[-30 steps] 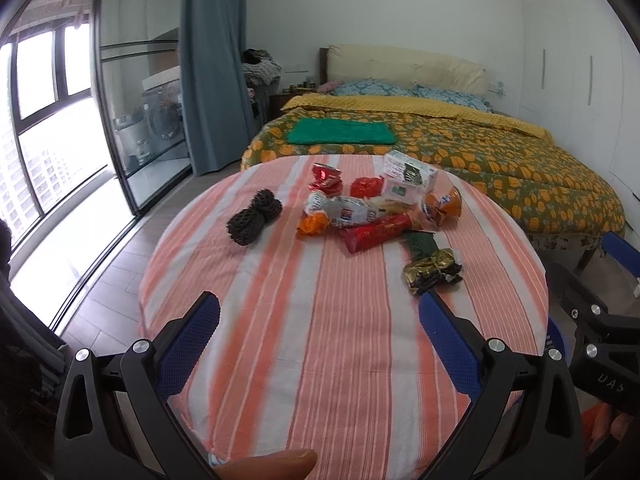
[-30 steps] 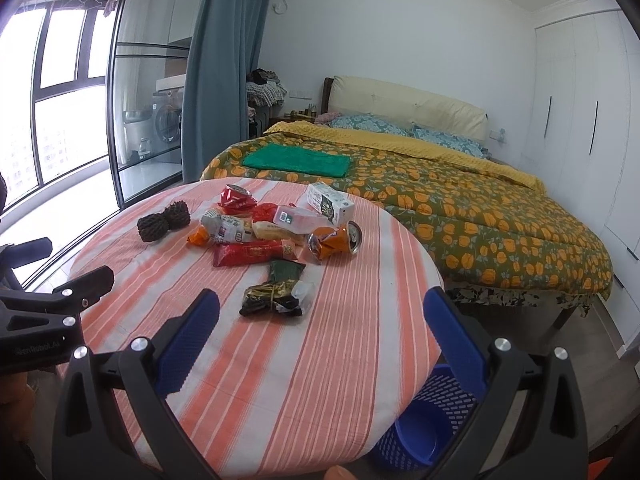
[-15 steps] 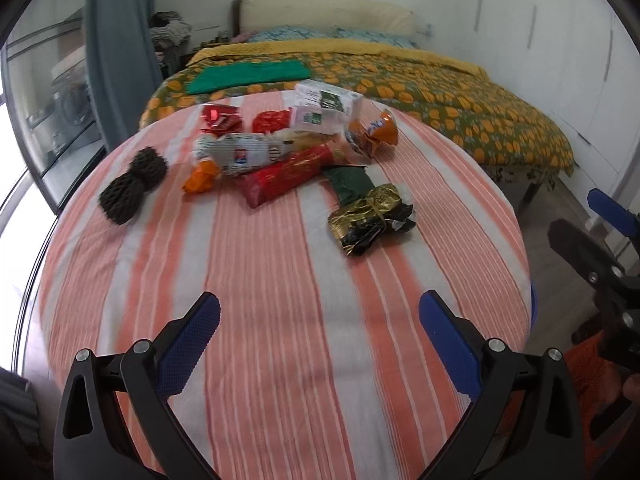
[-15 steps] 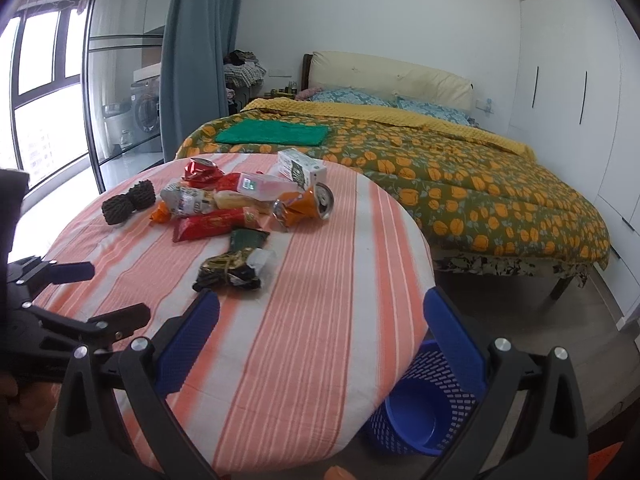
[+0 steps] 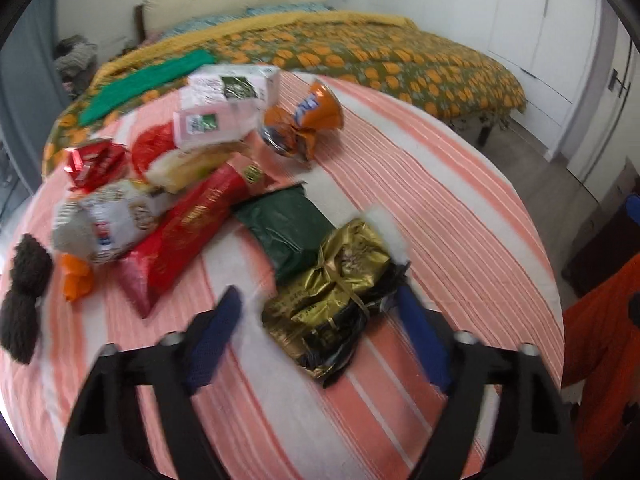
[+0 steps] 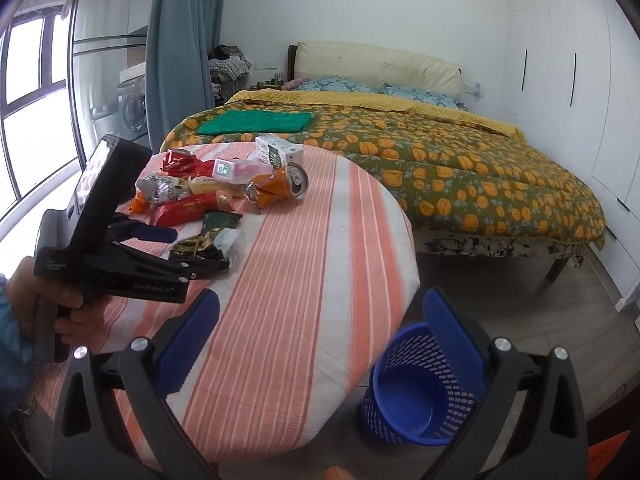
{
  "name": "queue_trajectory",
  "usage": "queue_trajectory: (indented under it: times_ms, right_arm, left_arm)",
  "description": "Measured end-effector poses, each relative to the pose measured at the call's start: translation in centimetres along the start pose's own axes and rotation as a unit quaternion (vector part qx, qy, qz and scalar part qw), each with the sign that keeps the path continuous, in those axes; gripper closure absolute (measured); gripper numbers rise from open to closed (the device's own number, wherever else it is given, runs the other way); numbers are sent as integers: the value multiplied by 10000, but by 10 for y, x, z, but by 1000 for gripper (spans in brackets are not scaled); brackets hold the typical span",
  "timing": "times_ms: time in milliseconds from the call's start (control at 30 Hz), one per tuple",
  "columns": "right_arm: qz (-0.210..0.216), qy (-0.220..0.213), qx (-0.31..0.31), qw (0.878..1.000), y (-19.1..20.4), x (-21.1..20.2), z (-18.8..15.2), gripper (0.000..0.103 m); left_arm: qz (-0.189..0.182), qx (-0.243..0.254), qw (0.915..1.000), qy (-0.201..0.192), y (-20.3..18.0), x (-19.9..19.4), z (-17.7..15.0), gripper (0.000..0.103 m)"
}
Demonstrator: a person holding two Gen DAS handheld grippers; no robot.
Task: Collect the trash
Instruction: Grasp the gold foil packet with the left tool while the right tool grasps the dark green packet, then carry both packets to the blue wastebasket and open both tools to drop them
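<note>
A pile of trash lies on the round striped table. Nearest is a gold and black wrapper, with a dark green packet, a long red packet and a crushed orange can behind it. My left gripper points down at the gold wrapper, which lies between its closing jaws. The right pad is at the wrapper's black edge and the left pad stands clear of it. My right gripper hangs open and empty over the table's near edge, above the blue basket.
A white carton, a white crumpled bag, a red foil wrapper and a black knotted bundle also lie on the table. A bed stands behind it. A hand holds the left gripper.
My left gripper has moved forward and down to the gold wrapper, and its jaws have narrowed around it. The right gripper sank a little, bringing the blue basket more into view.
</note>
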State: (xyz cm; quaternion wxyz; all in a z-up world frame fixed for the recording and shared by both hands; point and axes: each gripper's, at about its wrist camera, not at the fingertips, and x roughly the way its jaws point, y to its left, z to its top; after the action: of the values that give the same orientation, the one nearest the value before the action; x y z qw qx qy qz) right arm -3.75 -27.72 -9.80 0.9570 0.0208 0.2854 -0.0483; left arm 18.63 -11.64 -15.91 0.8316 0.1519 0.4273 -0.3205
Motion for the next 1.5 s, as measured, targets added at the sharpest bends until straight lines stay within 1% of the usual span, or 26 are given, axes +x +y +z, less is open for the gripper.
queue_trajectory:
  times_ms: [67,100,167,233,300,367,433,500,567,633,700,767,833,900,967,1000,1067,1100,1133,1167,1233,1300,1367,1433,1467,1500]
  right_arm:
    - [-15,30,26,10000,-3,2,-2,5]
    - [-22,44,40,10000,-5,3,-2,5]
    - [-20,87,67,9999,-7,6,-4,5]
    - [5,122,79,9999,-8,10,-4,5]
    - [19,162,74,9998,-6,14,-6,5]
    - [73,243,64,9997,-4,19,-8,5]
    - [123,295,53,9995,-1,22,-9,5]
    - [168,329,7,9993,3,23,-11,5]
    - [256,374,-19,9990,7,24,-10,5]
    - [413,446,27,9981,9,28,-10,5]
    - [649,610,140,9959,10,37,-9,5]
    - [853,787,259,9929,8,45,-7,5]
    - [1062,1005,374,9885,9,57,-2,5]
    - [1291,1195,458,9833,11,70,7,5]
    - [1481,1342,490,9786,16,84,20,6]
    - [1571,1411,494,9762,20,92,27,7]
    - [1707,1556,415,9721,30,109,41,20]
    - [1748,1663,333,9699,38,121,49,23]
    - [1794,1735,295,9679,43,129,54,28]
    - [1846,1813,268,9656,48,137,58,30]
    - [1927,2029,245,9597,61,157,65,31]
    - [1993,2212,232,9544,74,172,69,31]
    - [1930,2237,136,9553,83,179,73,31]
    - [1857,2264,25,9562,91,185,75,32]
    - [1811,2311,-21,9559,94,188,74,36]
    - [1761,2364,-50,9556,95,190,73,38]
  left_arm:
    - [-5,-26,10000,-40,-1,-2,-2,46]
    - [-48,-68,9999,-79,-1,-6,-4,55]
    - [-96,-212,9997,-121,-2,-14,-10,65]
    - [-39,-467,9988,-136,1,-27,-20,65]
    - [-75,-860,9962,-150,7,-39,-33,65]
    - [-85,-1215,9925,-139,16,-48,-44,64]
    - [-117,-1669,9858,-138,30,-58,-57,64]
    - [-125,-1993,9798,-144,43,-65,-65,59]
    - [-42,-2134,9768,-146,54,-71,-70,55]
    - [94,-2084,9779,-154,59,-76,-72,42]
    - [222,-1953,9804,-158,59,-77,-71,33]
    - [287,-1684,9852,-142,57,-77,-73,26]
    - [433,-1214,9915,-148,48,-77,-71,18]
    - [679,-629,9955,-196,38,-74,-69,17]
    - [825,-239,9961,-214,34,-69,-65,17]
    - [852,-125,9961,-213,34,-66,-63,17]
    - [940,64,9954,-195,37,-59,-59,17]
    - [965,85,9951,-179,40,-57,-58,17]
    - [959,76,9952,-164,42,-56,-57,19]
    - [929,52,9955,-152,44,-55,-56,21]
    - [837,33,9964,-123,47,-54,-55,27]
    - [828,85,9965,-120,46,-53,-54,32]
    - [778,110,9969,-107,44,-54,-54,37]
    - [755,89,9971,-75,43,-52,-53,48]
    - [742,58,9972,-37,43,-51,-52,52]
    - [737,28,9973,-11,43,-49,-52,58]
